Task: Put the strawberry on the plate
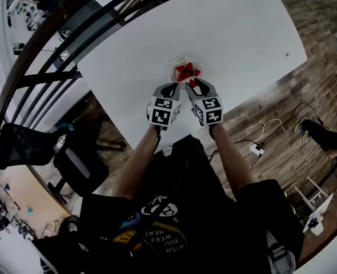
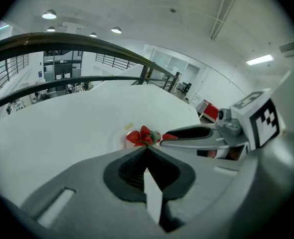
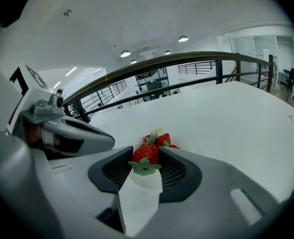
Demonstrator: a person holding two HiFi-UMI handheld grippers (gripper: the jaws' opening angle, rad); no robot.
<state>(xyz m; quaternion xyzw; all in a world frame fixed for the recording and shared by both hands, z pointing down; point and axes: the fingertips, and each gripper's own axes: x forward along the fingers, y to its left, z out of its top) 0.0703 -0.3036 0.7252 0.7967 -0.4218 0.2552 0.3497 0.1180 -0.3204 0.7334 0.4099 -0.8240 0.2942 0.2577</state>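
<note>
**Holding a strawberry just short of the plate**

Standing beside the white desk [image 1: 225, 33], I see both claws held low and close together at the near side of the plate [image 2: 118, 138].

The left claw [image 2: 146, 148] is clenched, its pads pressed together with nothing between them. It takes no part in the carrying and simply hangs next to its partner.

Between the two tips and a little beyond them lies the plate, which already carries a small heap of strawberries [image 1: 187, 71], red with green leaves.

The right claw [image 3: 147, 151] is grasping one strawberry [image 3: 145, 154]. The fruit sits between the pads with its green leaves turned back toward the camera, and it is off the desk.

By my reckoning the pick-up is done and the carry nearly so, since the fruit is at the plate's near edge. I cannot tell whether it is yet above the rim. What remains is to bring it over the plate, lower it beside the heap and let go.
</note>
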